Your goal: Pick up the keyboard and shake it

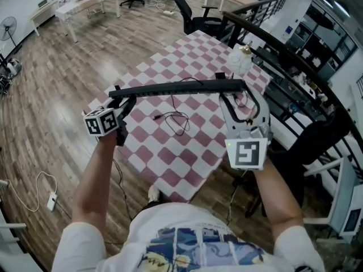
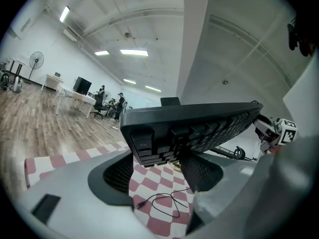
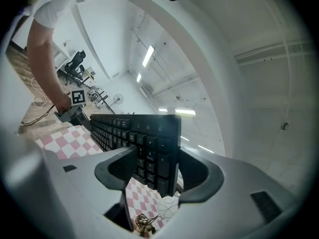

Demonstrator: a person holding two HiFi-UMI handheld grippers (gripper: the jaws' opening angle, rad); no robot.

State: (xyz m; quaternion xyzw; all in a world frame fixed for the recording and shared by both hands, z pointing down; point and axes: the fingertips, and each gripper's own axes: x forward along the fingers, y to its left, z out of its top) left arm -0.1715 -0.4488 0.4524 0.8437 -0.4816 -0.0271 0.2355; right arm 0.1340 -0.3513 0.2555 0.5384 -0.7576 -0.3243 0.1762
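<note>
You hold the keyboard [image 1: 178,87] aloft at centre frame, above the checkered worktop [image 1: 170,157]. Your left gripper [image 1: 127,100] clamps its Esc end, and your right gripper [image 1: 244,95], jaws wide, pinches the numpad end. Shake hard and either end grip may slip and drop it, or the trailing cable [image 1: 173,120] could snag.

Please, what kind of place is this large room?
Most likely an open office or workshop space. White desks stand on a wood floor, black office chairs are placed around, and a standing fan is near the wall.
</note>
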